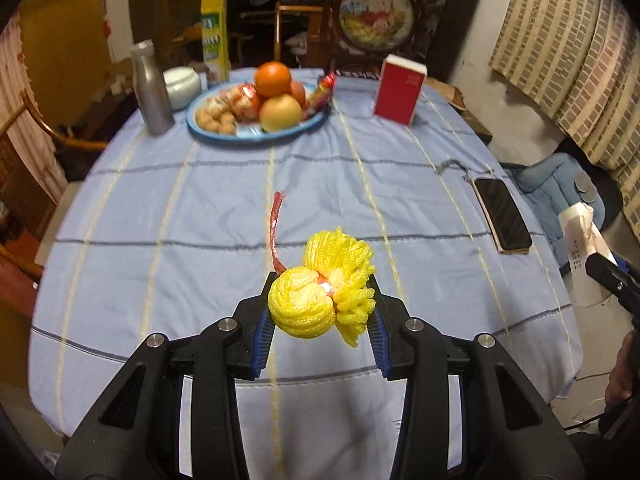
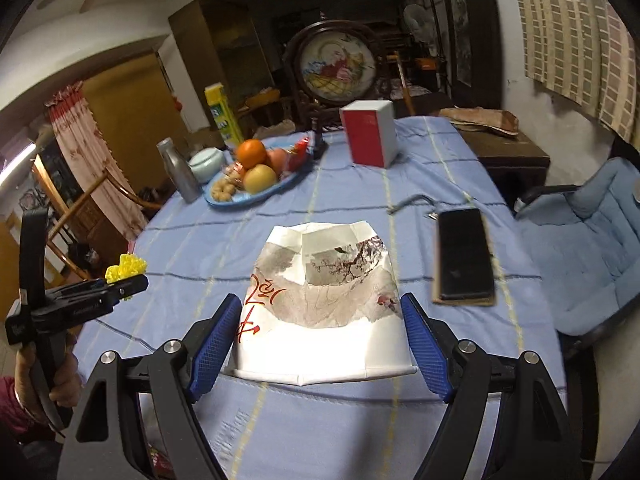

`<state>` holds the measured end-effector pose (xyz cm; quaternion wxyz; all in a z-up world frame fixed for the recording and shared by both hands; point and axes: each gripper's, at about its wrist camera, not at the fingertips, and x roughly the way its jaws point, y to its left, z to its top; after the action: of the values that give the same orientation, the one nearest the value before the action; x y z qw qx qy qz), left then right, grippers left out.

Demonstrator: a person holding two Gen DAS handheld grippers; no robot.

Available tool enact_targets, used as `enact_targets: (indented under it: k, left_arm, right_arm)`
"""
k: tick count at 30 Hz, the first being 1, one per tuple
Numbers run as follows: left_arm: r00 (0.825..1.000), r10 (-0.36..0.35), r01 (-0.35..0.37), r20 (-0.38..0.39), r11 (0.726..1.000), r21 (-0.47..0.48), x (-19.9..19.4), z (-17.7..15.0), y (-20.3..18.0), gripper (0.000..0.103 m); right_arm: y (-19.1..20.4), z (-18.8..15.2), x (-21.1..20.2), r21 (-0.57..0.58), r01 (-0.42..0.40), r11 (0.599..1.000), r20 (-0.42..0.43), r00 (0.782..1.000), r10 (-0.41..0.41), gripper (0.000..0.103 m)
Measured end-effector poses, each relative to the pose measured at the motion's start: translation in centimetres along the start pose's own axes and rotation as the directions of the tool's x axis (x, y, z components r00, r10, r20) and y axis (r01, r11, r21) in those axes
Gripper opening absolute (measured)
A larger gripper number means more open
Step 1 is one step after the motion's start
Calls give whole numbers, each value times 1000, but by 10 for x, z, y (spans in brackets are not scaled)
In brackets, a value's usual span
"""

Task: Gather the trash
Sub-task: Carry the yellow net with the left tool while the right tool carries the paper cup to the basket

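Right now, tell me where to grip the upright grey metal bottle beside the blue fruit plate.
Likely best: grip the grey metal bottle across its straight round body, below the tapered neck, jaws level. Come from the near, bare-cloth side: the blue fruit plate crowds its right and the pale round jar sits behind it.

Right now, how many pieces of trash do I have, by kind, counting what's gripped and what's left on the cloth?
Yellow foam fruit net, in the left gripper: 1
Crushed paper cup, in the right gripper: 1
Red wrapper strip, on the cloth: 1
Total: 3
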<state>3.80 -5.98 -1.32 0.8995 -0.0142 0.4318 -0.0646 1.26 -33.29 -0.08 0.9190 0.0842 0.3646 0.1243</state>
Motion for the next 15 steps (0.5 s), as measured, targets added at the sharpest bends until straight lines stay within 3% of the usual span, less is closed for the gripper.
enact_targets:
  k: [3, 7, 10, 15]
  left_arm:
    - [997, 72, -71, 22, 997, -36, -21, -7, 32, 42]
    - [979, 203, -199, 13, 968, -152, -55, -35, 95, 42]
    - [953, 301, -296, -22, 915, -276, -86, -69, 151, 42]
    - [901, 423, -415, -96, 778, -472, -137, -134, 224, 42]
  right_arm:
    - [30, 7, 19, -24, -84, 996, -14, 996, 84, 80]
    - [106, 9, 58, -125, -241, 962, -88, 969, 232, 80]
    - [170, 5, 83, -205, -360, 910, -162, 930, 331, 80]
    - [273, -10, 106, -329, -530, 782, -293, 844, 449, 79]
